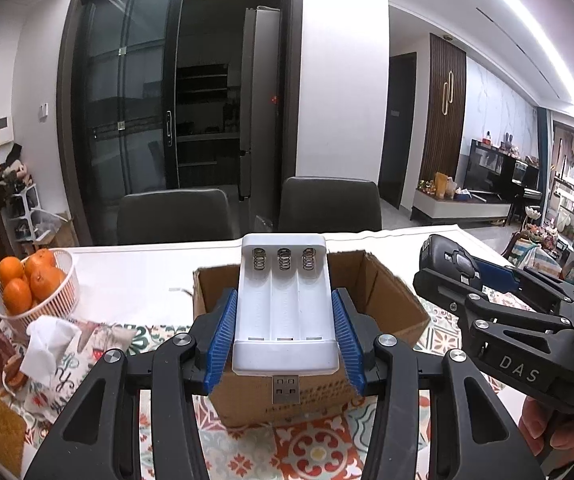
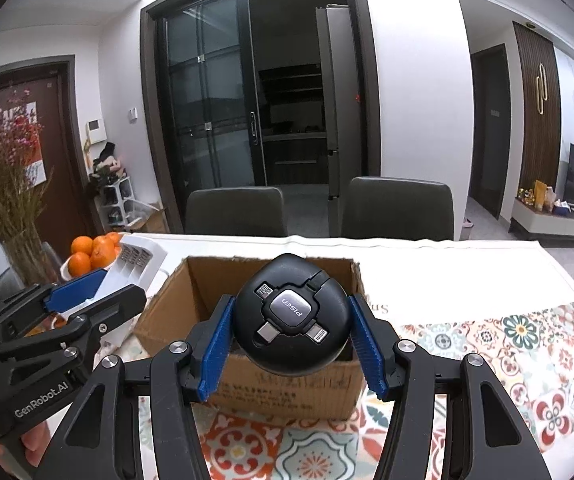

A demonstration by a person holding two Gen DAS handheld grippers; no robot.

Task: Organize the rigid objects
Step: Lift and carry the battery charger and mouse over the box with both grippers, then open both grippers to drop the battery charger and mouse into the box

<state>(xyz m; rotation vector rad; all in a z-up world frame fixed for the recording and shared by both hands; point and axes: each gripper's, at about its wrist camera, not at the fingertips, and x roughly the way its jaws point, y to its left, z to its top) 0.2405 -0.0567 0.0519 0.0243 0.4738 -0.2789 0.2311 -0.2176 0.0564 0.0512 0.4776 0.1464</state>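
My left gripper (image 1: pixel 285 320) is shut on a white three-slot battery charger (image 1: pixel 285 312) with a USB plug, held above the open cardboard box (image 1: pixel 391 300). My right gripper (image 2: pixel 293 328) is shut on a round black multi-plug cable reel (image 2: pixel 291 316), held above the same box (image 2: pixel 207 292). In the left wrist view the right gripper (image 1: pixel 471 280) comes in from the right with the reel (image 1: pixel 447 260). In the right wrist view the left gripper (image 2: pixel 87 292) sits at the left with the charger (image 2: pixel 135 268).
The box stands on a table with a patterned cloth (image 2: pixel 507 344). A white basket of oranges (image 1: pixel 31 284) and a tissue pack (image 1: pixel 51 340) sit at the left. A vase of dried flowers (image 2: pixel 7 184) stands far left. Two dark chairs (image 1: pixel 175 216) are behind the table.
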